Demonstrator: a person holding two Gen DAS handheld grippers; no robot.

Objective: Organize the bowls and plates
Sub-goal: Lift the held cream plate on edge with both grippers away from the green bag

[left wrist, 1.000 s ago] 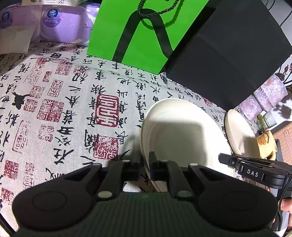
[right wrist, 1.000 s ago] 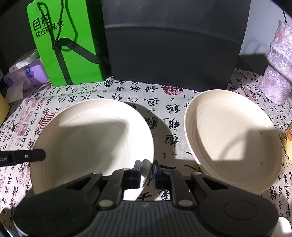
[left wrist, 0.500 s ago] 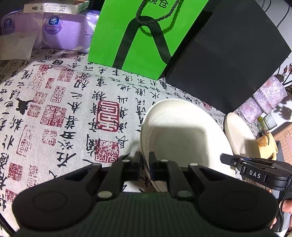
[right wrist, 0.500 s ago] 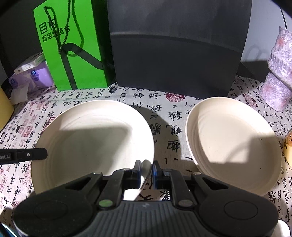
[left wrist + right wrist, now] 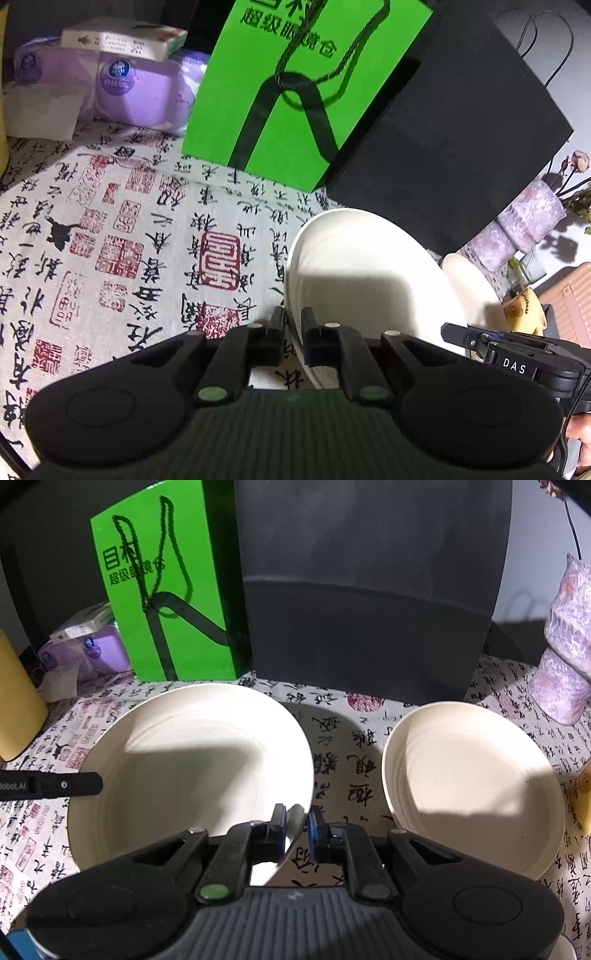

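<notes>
A large cream plate (image 5: 192, 760) is held above the calligraphy-print tablecloth (image 5: 110, 240) by both grippers. My left gripper (image 5: 293, 328) is shut on its left rim; the plate (image 5: 369, 288) fills the right of that view. My right gripper (image 5: 297, 823) is shut on its near right rim. The left gripper's tip (image 5: 66, 785) shows at the plate's left edge in the right wrist view. A second cream plate (image 5: 472, 786) lies on the cloth to the right, also seen in the left wrist view (image 5: 469, 284).
A green paper bag (image 5: 166, 602) and a black bag (image 5: 369, 590) stand at the back. Purple tissue packs (image 5: 110, 85) lie back left. A purple wrapped vase (image 5: 565, 657) stands at the right, a yellow mug (image 5: 524, 314) beside the second plate, a yellow cylinder (image 5: 14, 701) at the left.
Both grippers have risen with the large plate, lifting it off the cloth; the bags at the back now show more fully. The second plate has not moved.
</notes>
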